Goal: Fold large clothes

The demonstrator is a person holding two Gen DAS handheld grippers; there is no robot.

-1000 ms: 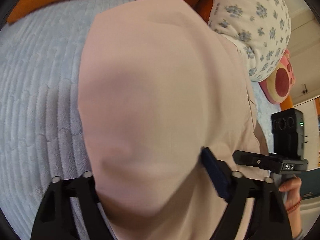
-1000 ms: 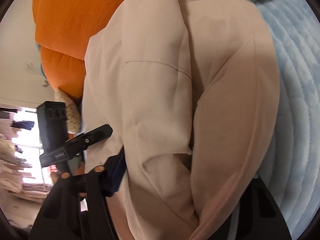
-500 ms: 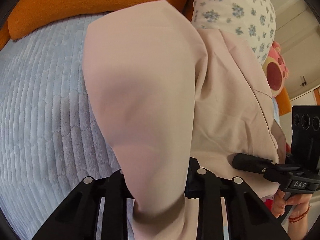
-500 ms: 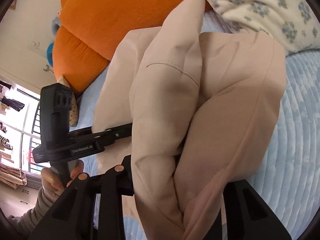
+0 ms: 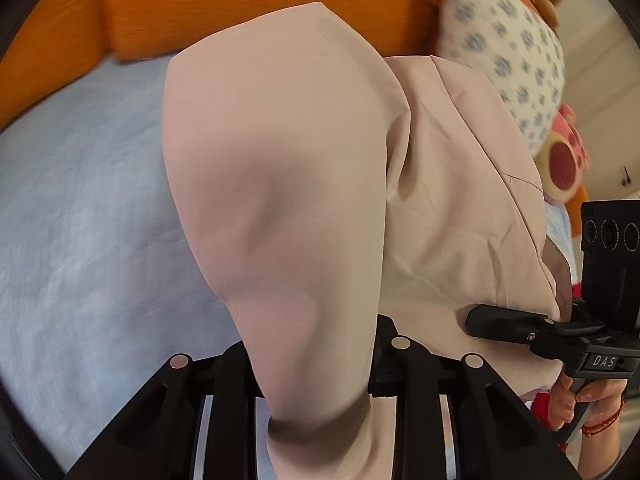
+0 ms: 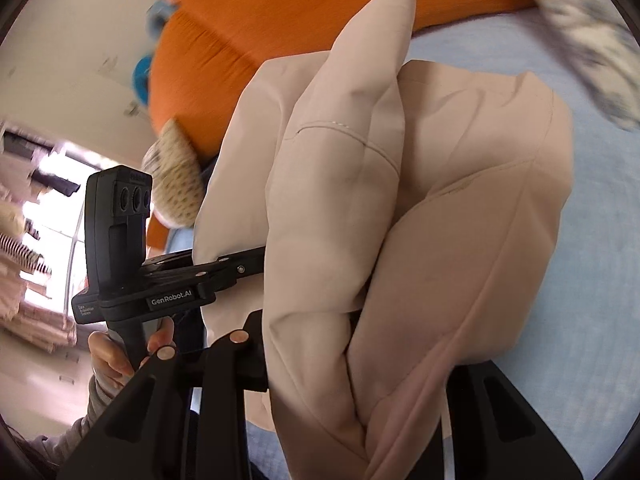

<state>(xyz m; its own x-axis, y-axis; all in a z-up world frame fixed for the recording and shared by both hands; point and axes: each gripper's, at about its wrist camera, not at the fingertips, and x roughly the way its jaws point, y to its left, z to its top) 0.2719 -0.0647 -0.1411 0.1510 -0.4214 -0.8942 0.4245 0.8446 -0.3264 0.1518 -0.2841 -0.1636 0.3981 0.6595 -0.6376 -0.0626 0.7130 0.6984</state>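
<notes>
A large pale pink garment [image 5: 304, 184] hangs in folds above the light blue bedspread [image 5: 80, 240]. My left gripper [image 5: 316, 364] is shut on a thick fold of it; the cloth covers the fingertips. The garment also fills the right wrist view [image 6: 420, 220], where my right gripper [image 6: 360, 360] is shut on a bunched edge, fingertips hidden by cloth. Each gripper shows in the other's view: the right one at the left wrist view's right edge [image 5: 568, 336], the left one at the right wrist view's left side [image 6: 168, 288].
Orange cushions [image 5: 200, 4] lie along the back of the bed [image 6: 580, 240]. A white pillow with blue flowers [image 5: 508, 56] and a pink plush toy [image 5: 564, 160] sit at the right. A spotted cushion [image 6: 176, 184] lies at the left in the right wrist view.
Both grippers have closed on the garment and lifted it off the bed. The cloth now hangs bunched between them, and both views have tilted up toward the cushions.
</notes>
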